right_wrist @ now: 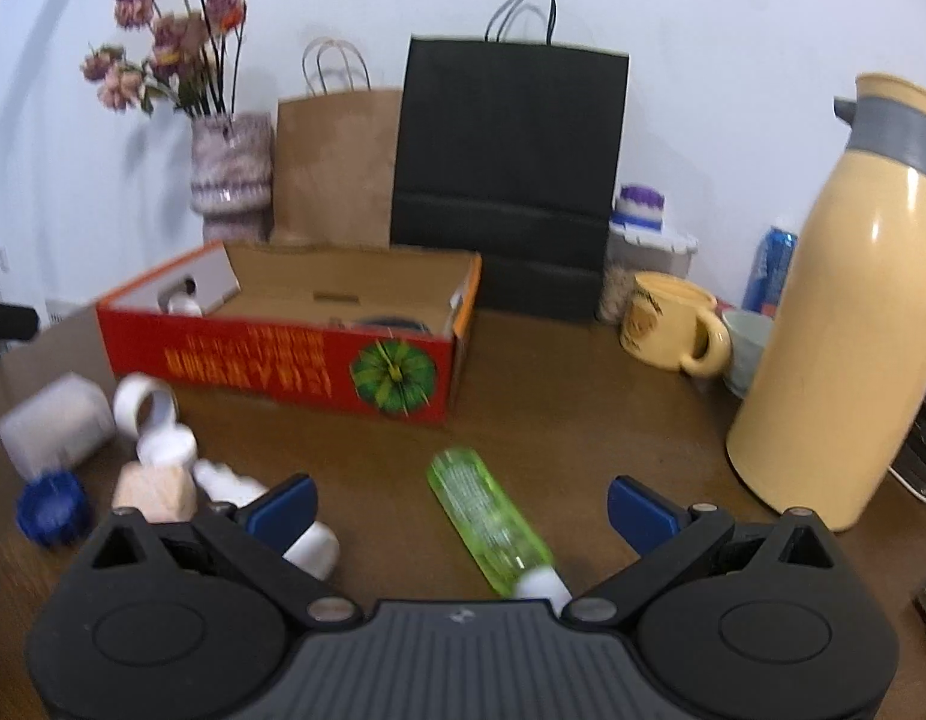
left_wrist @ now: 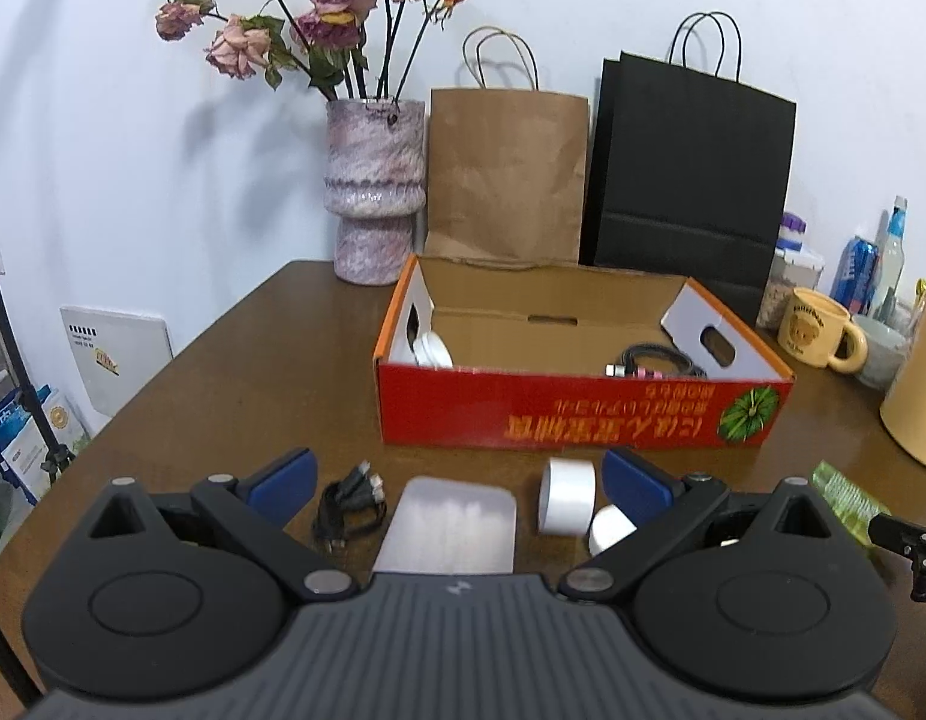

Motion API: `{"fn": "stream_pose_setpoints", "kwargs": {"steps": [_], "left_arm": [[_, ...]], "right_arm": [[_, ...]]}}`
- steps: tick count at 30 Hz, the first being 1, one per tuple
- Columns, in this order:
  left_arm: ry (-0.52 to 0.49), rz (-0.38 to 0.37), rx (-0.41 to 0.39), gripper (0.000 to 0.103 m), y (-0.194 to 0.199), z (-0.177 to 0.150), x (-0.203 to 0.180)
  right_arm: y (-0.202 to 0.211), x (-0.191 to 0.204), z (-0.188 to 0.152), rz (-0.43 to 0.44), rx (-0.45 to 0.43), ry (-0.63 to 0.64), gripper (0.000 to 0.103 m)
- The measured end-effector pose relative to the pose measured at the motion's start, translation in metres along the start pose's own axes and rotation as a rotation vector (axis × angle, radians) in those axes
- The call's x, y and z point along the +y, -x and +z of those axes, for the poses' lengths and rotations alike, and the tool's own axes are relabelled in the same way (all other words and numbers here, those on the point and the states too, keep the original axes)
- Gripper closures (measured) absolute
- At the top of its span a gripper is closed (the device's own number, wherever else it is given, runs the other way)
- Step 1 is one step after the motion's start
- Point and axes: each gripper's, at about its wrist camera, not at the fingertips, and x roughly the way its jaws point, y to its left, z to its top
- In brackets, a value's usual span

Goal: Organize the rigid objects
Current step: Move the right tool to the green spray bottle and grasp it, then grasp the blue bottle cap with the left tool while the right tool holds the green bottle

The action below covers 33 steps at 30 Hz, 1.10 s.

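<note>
So you are between picks: both claws gape wide and hold nothing. Your right claw frames the green bottle lying on the worktop; close on it, then carry to the red box at 11 o'clock. Only the left view shows the black cable.

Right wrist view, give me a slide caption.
Open right gripper hovers over a green bottle lying on the table near the red box.
</note>
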Motion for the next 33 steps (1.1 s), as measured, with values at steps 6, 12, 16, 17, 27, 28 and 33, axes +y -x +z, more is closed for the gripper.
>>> {"fn": "stream_pose_setpoints", "kwargs": {"steps": [6, 12, 16, 17, 27, 28, 33], "left_arm": [[-0.004, -0.002, 0.011, 0.0, -0.004, -0.018, 0.002], [-0.019, -0.003, 0.012, 0.0, -0.011, -0.028, 0.001], [-0.028, -0.009, 0.022, 0.0, -0.013, -0.032, 0.0], [-0.031, -0.009, 0.023, 0.0, -0.013, -0.032, 0.0], [-0.02, -0.016, 0.019, 0.0, -0.013, -0.033, 0.003], [-0.019, -0.018, 0.019, 0.0, -0.013, -0.033, 0.003], [-0.02, -0.023, 0.017, 0.0, -0.012, -0.032, 0.003]], "right_arm": [[-0.019, -0.012, -0.016, -0.003, 0.053, 0.004, 0.0], [-0.045, -0.017, -0.013, 0.004, 0.072, -0.01, 0.0], [-0.059, -0.014, -0.009, 0.007, 0.091, 0.02, 0.006], [-0.063, -0.013, -0.009, 0.01, 0.103, 0.022, 0.012], [-0.062, -0.017, -0.008, 0.084, 0.091, -0.033, 0.071], [-0.062, -0.016, -0.008, 0.082, 0.09, -0.029, 0.071], [-0.054, -0.012, -0.01, 0.064, 0.062, -0.034, 0.072]]}}
